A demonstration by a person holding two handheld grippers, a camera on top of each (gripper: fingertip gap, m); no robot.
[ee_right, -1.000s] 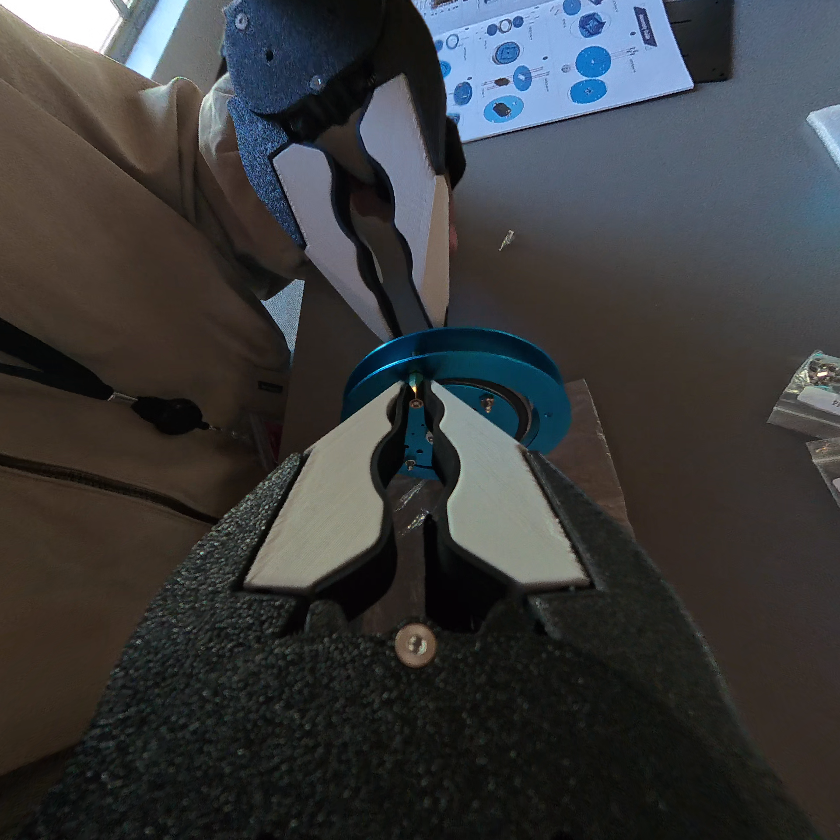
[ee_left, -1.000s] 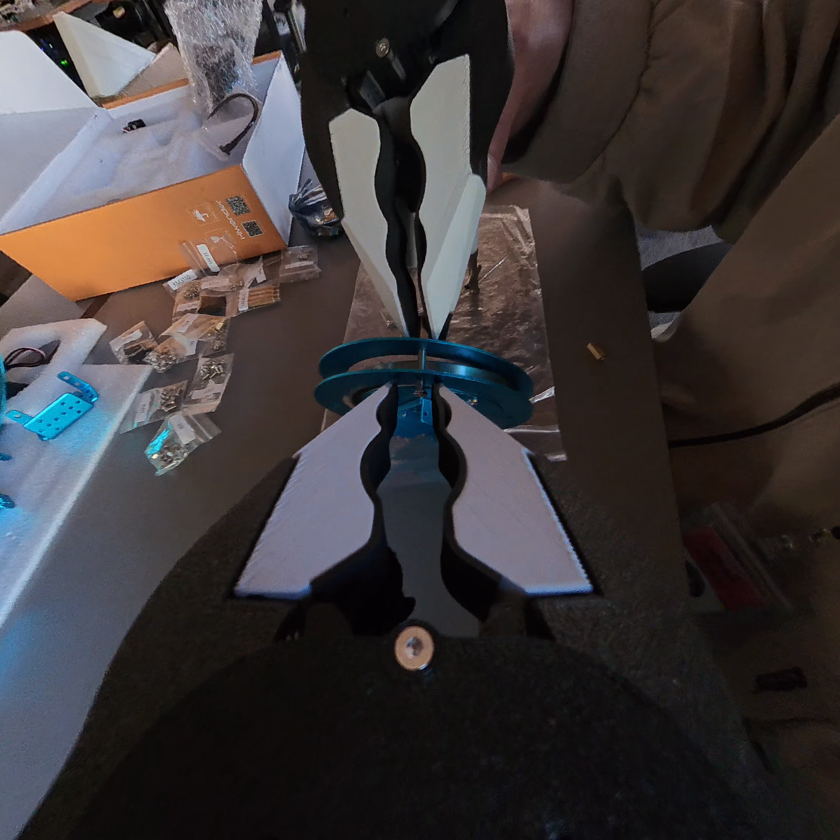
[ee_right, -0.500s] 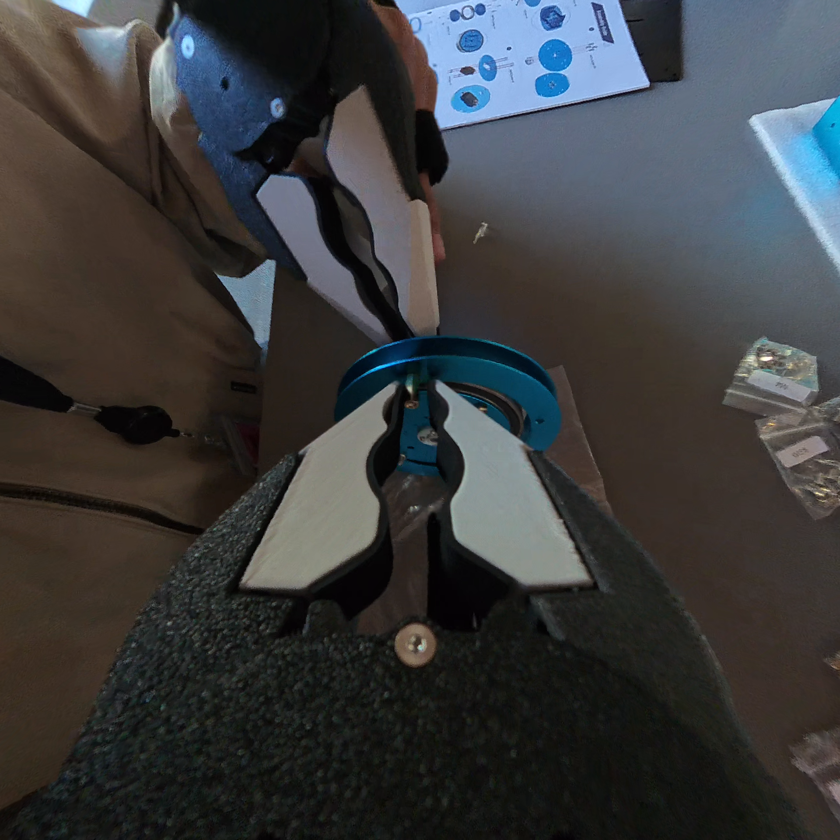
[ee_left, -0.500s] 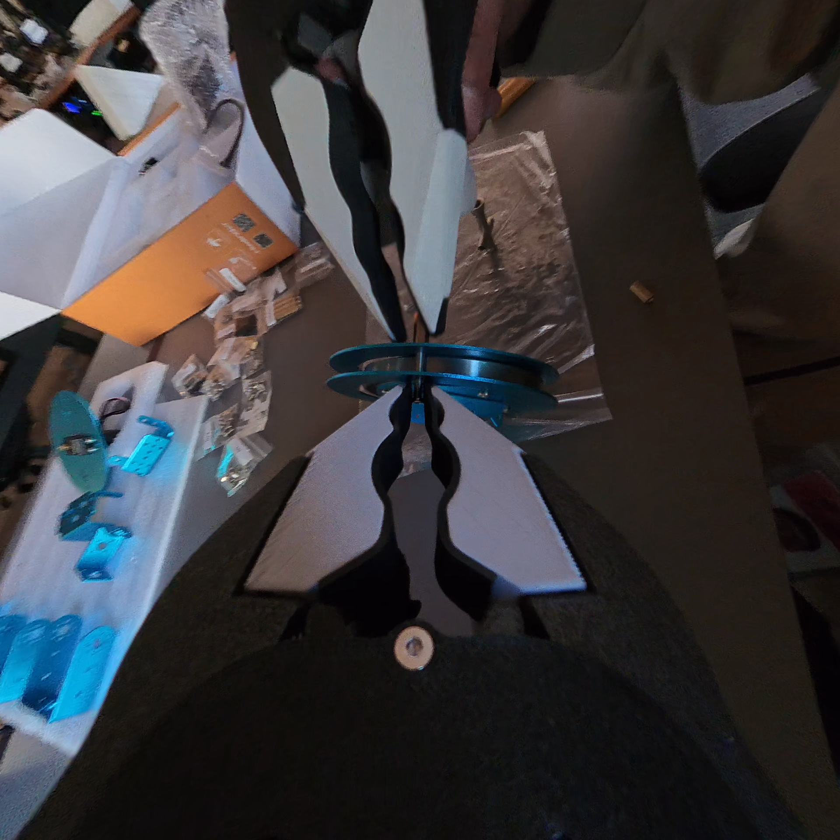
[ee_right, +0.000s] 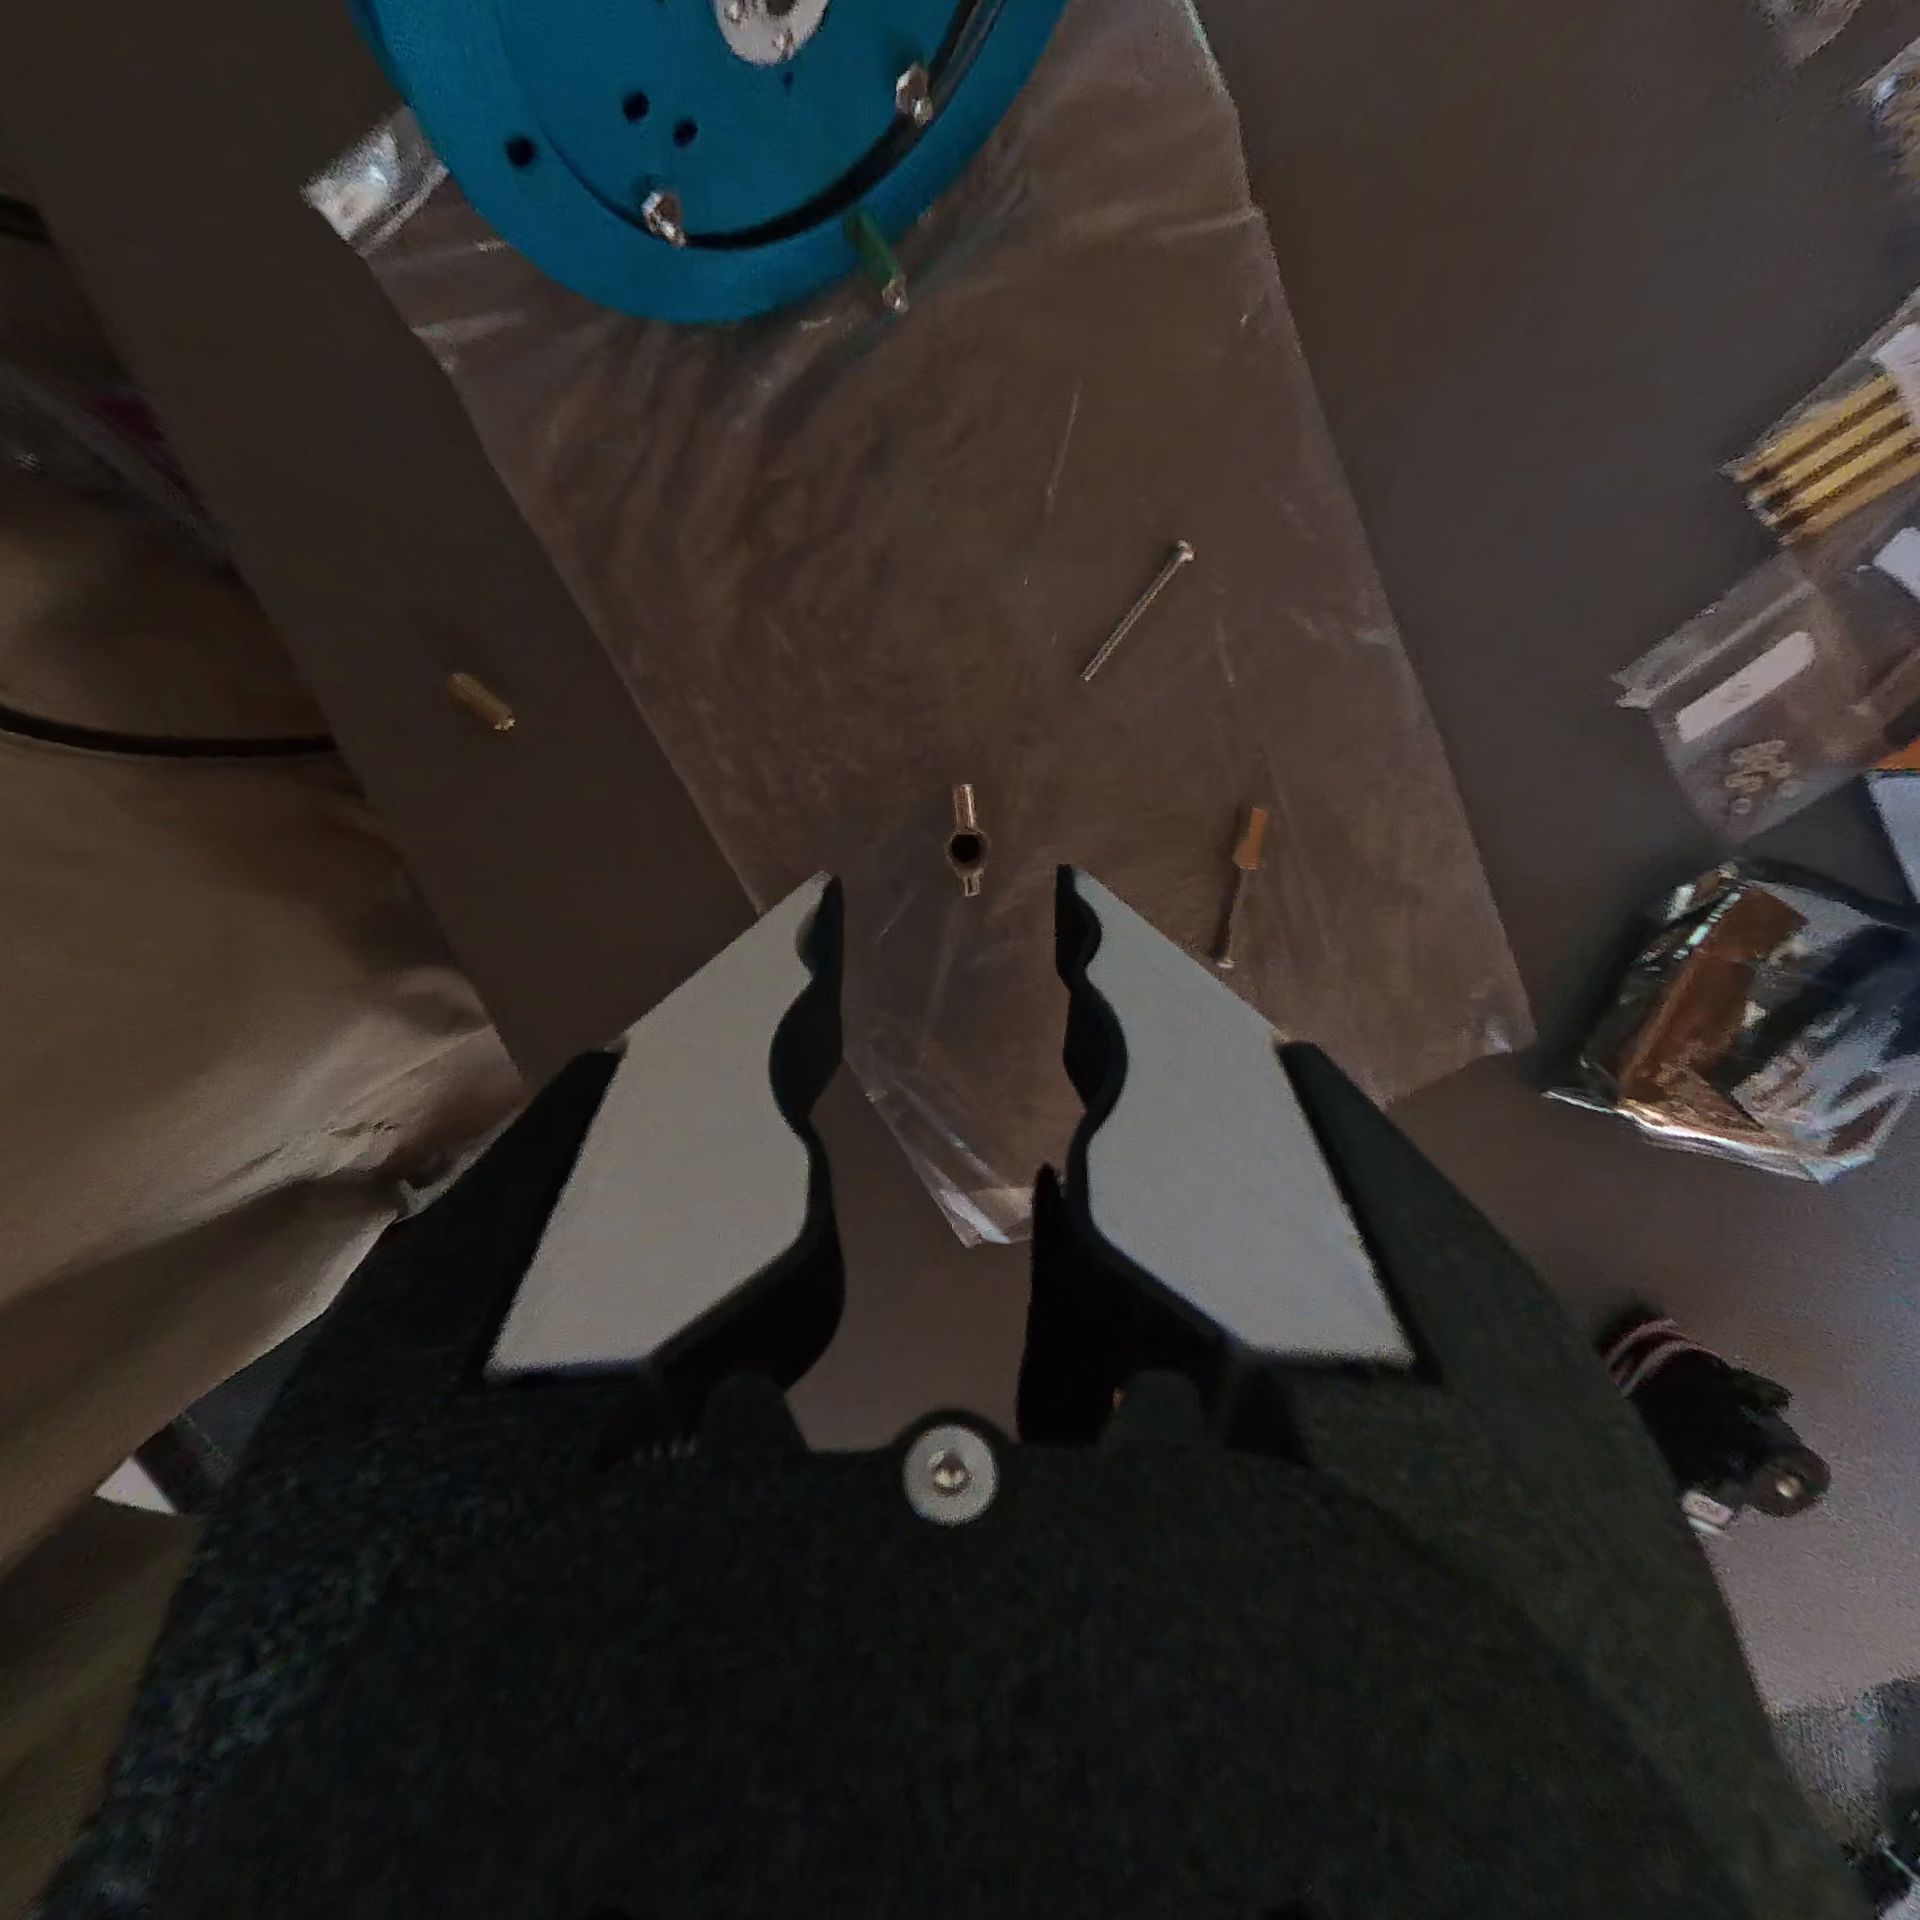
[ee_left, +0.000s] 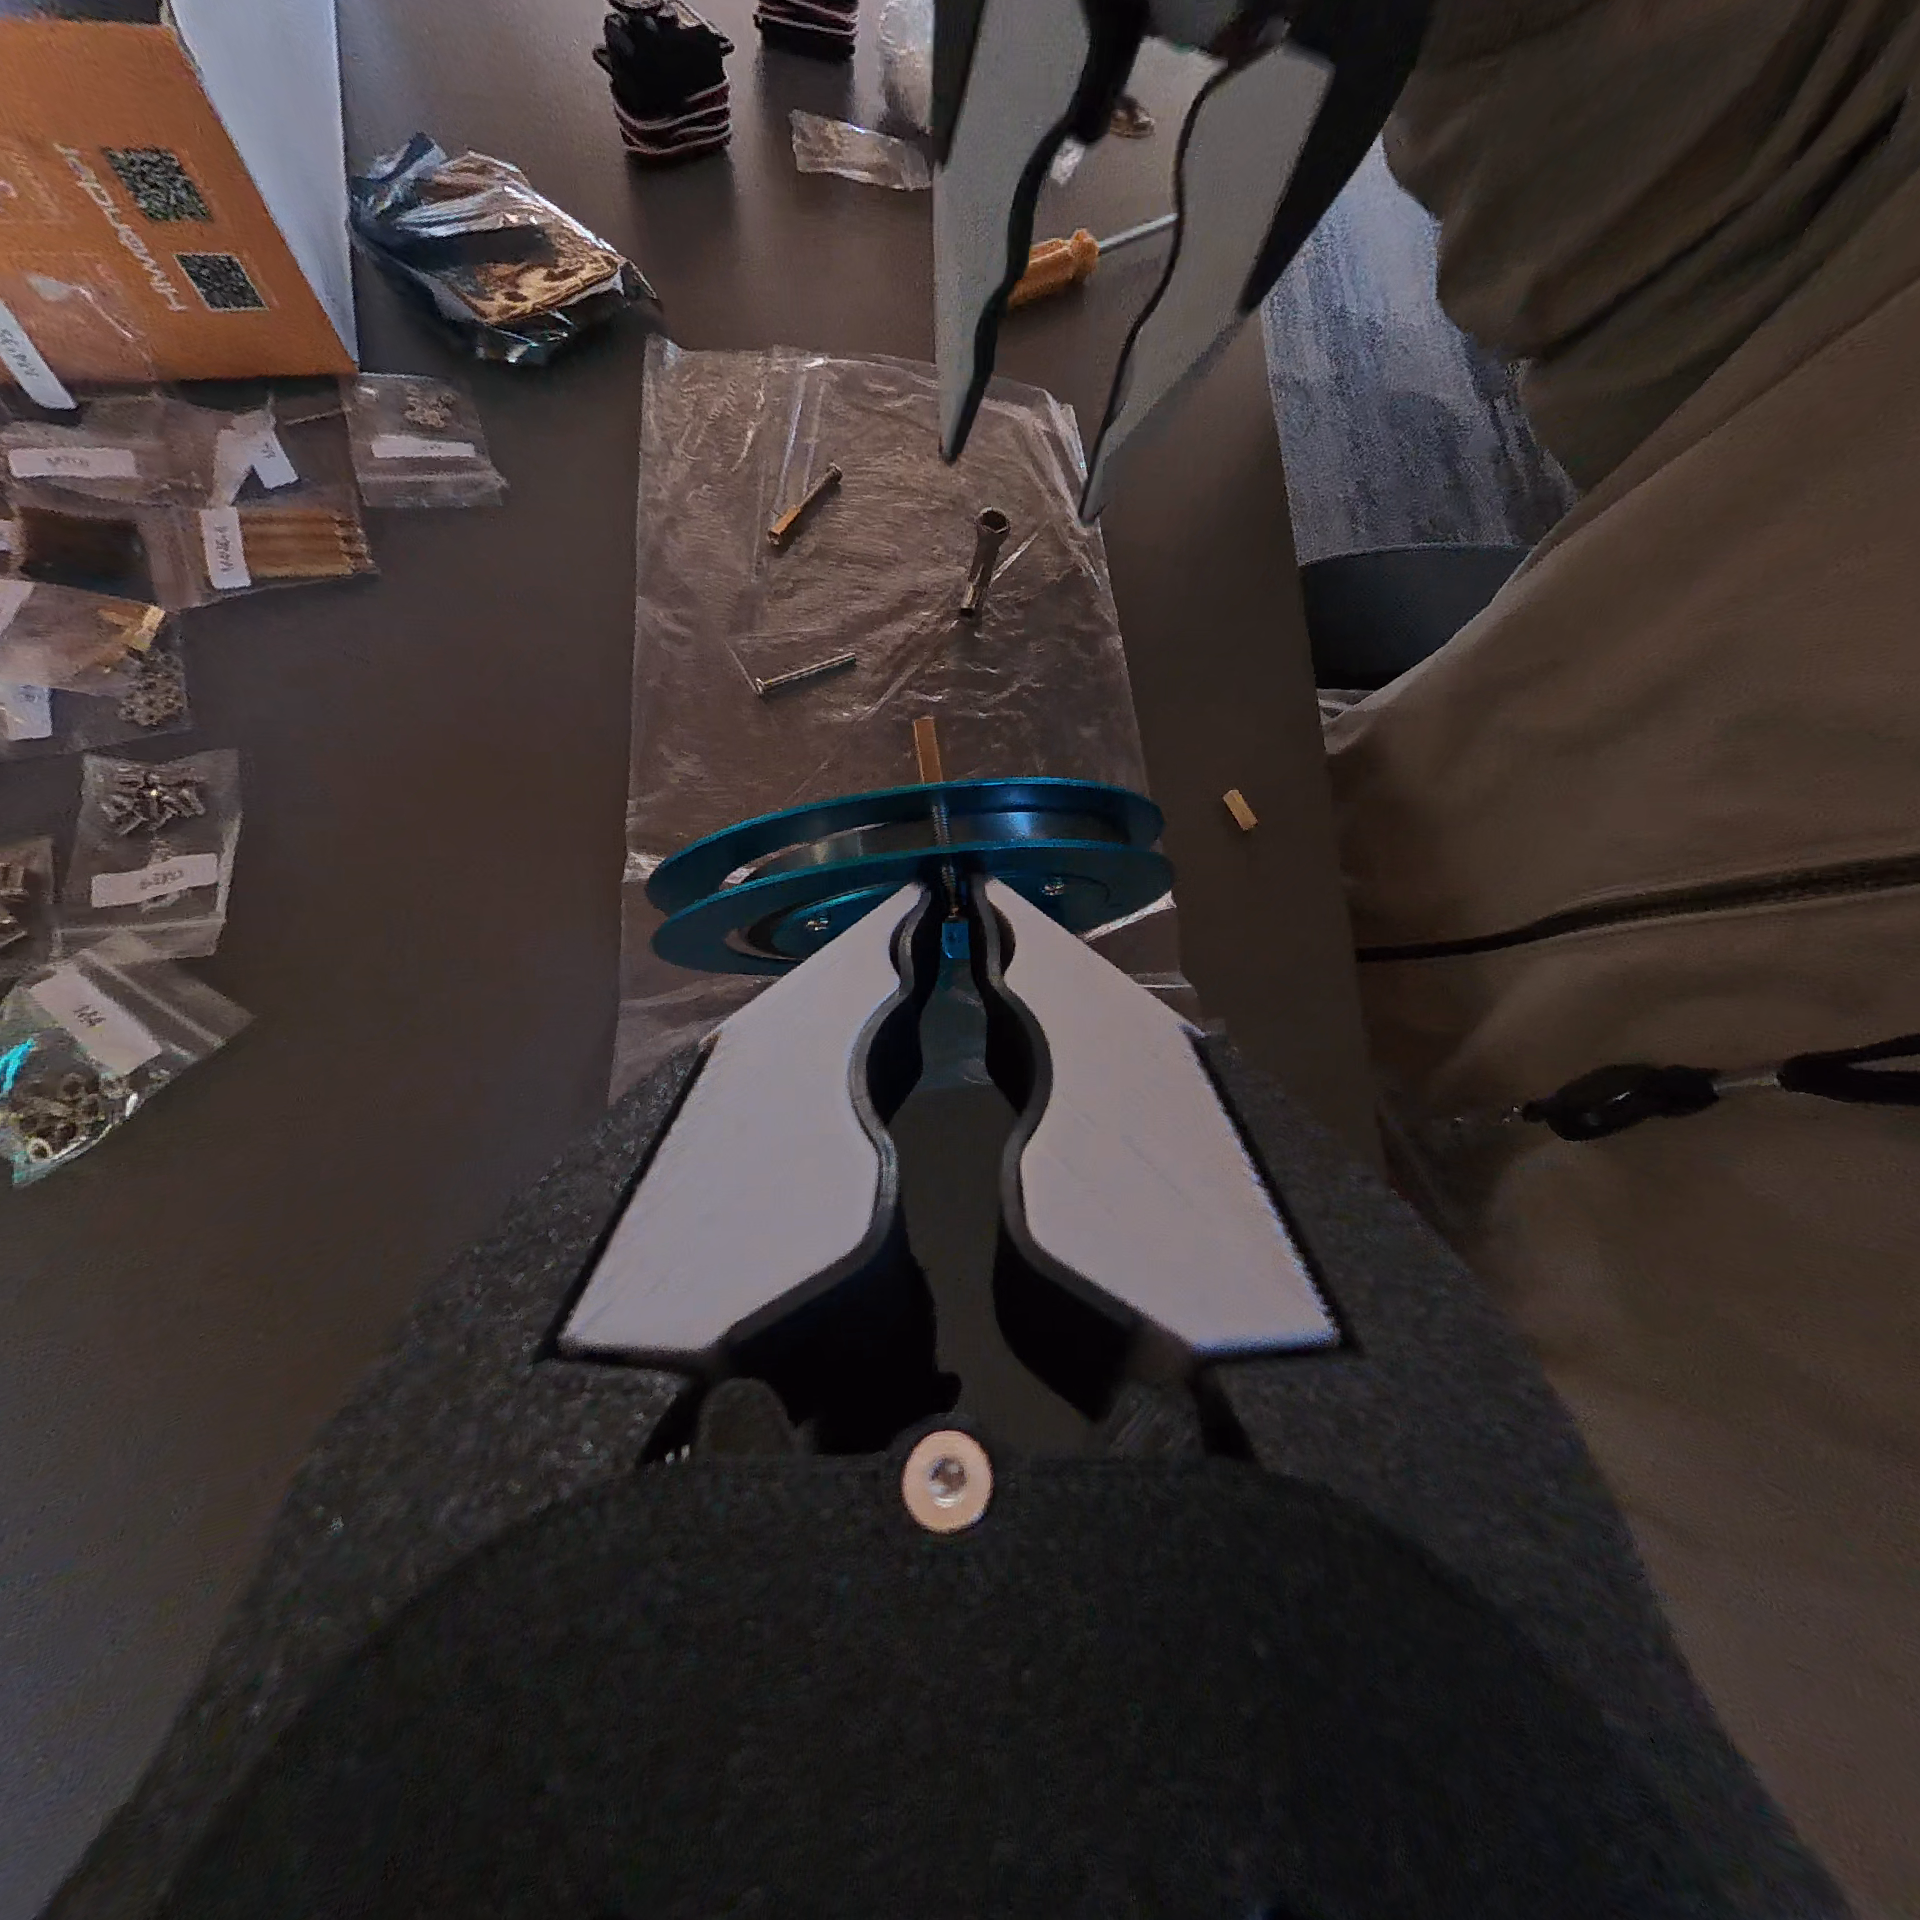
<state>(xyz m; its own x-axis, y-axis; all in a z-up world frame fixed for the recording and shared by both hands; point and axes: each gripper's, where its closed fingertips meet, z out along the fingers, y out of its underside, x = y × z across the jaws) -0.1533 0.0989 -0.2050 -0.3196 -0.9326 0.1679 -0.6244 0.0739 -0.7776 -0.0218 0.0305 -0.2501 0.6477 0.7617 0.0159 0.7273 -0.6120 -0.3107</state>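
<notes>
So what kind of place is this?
Probably a hobby or workshop desk for building a kit: little labelled bags of screws, an orange box, and a blue metal wheel held in the left gripper.

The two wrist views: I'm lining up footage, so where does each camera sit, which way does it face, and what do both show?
Left wrist view: sits on the left claw, looking forward and down along it at the blue wheel it grips over the plastic sheet; the right claw and a tan jacket show.
Right wrist view: sits on the open right claw, looking down at a small metal tube; a sleeve shows at left.
Shared: wheel, sheet, tube, long screw.
</notes>
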